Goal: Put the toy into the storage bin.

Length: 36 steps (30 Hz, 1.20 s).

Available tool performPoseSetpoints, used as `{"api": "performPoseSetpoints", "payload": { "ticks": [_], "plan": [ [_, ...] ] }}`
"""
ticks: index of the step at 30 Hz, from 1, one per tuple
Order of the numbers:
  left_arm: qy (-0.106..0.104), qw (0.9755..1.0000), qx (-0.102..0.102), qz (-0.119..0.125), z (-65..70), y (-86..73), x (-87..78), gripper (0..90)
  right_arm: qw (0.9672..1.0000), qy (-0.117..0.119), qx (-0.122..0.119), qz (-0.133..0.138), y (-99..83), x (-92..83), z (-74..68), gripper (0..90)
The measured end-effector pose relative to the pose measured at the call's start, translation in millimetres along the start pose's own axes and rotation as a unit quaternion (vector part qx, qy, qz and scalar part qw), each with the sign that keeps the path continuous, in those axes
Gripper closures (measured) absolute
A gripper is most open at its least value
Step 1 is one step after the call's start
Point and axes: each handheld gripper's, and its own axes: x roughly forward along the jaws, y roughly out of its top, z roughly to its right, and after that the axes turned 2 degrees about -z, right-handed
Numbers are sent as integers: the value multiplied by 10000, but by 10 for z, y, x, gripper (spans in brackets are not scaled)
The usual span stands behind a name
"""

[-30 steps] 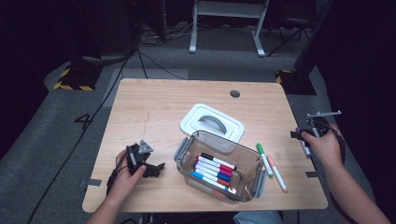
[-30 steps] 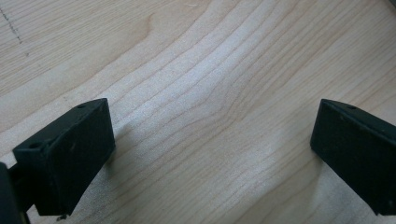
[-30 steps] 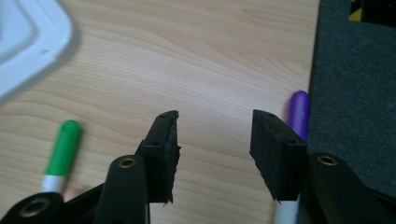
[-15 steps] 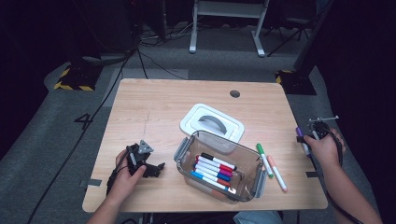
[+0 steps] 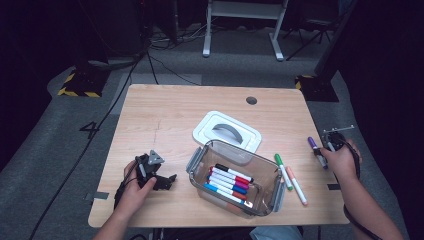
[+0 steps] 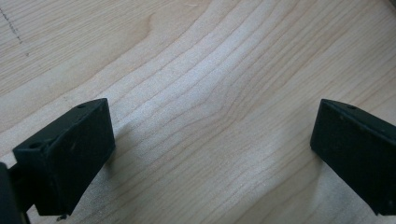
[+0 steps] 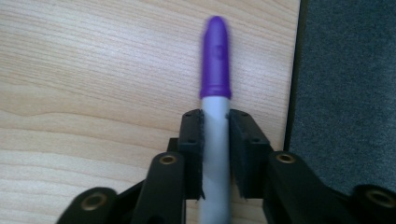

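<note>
A: Start at the left. What is there?

B: The left gripper point(image 5: 167, 180) rests low on the wooden table point(image 5: 165, 112), near its front left corner, held in the person's left hand point(image 5: 131, 187). In the left gripper view its two black jaws stand wide apart with bare wood grain between them, pinching nothing.

A: And in the middle?

B: A clear plastic box point(image 5: 235, 177) stands open, just right of that gripper. Several markers point(image 5: 229, 181) lie side by side in it, caps in black, red, purple and blue as far as I can make out from above. Its white lid point(image 5: 227, 131) lies flat on the table just behind it, touching or nearly touching the box's back edge; I cannot tell which.

A: To the right of the box?

B: A green-capped marker point(image 5: 282, 171) and an orange-capped marker point(image 5: 297, 185) lie loose on the wood, close beside each other.

A: And the far right?

B: The right gripper point(image 7: 215, 133) is at the table's right edge, in the person's right hand point(image 5: 342, 160). Its jaws are pressed on the white barrel of a purple-capped marker point(image 7: 215, 65), whose cap points away past the jaw tips, over the wood beside the grey carpet point(image 7: 345, 70).
</note>
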Motion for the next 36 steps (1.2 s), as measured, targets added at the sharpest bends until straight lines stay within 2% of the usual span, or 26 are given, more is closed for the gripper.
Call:
{"api": "performPoseSetpoints", "payload": {
  "ticks": [2,7,12,13,16,17,22,25,27,28,30,31,32,33,34,35,36],
  "plan": [
    [-1,10000,-3,0,0,0,0,2,10000,-52,6,-21,11,0,-16,771],
    [3,10000,9,-2,-1,0,0,2,10000,46,78,18,23,-30,-22,771],
    [-1,10000,-1,-1,0,0,0,2,9998,138,56,147,73,-160,-43,771],
    [-1,10000,0,-1,0,0,0,2,9995,212,64,223,109,-239,-67,771],
    [10,10000,25,-5,-4,1,-1,2,9991,285,65,307,151,-326,-102,772],
    [3,10000,16,-5,-3,1,-1,2,9983,426,47,406,195,-411,-147,771],
    [5,10000,18,-4,-3,1,-1,2,9968,586,-128,529,292,-580,-277,771],
    [-2,10000,2,1,-1,-2,-1,2,9946,751,-314,646,398,-747,-442,772],
    [22,10000,6,1,-1,-3,-4,2,9939,796,-368,674,423,-787,-488,772],
    [3,10000,0,1,0,-7,-5,2,9919,911,-475,747,471,-865,-583,771],
    [5,10000,18,9,-3,-7,-4,2,9909,965,-536,766,492,-904,-631,772],
    [-5,10000,10,4,-2,-7,-4,2,9890,1089,-624,787,530,-977,-729,772],
    [-5,10000,10,4,-2,-7,-4,2,9890,1089,-624,787,530,-977,-729,772],
    [-1,10000,5,0,-1,-7,-5,2,9863,1232,-703,846,556,-1047,-827,771],
    [-1,10000,5,0,-1,-7,-5,2,9863,1232,-703,846,556,-1047,-827,771],
    [-12,10000,59,-5,-10,-2,-4,2,9837,1347,-794,893,572,-1107,-931,771],
    [-12,10000,59,-5,-10,-2,-4,1,9837,1347,-794,893,572,-1107,-931,771]
  ]
}}
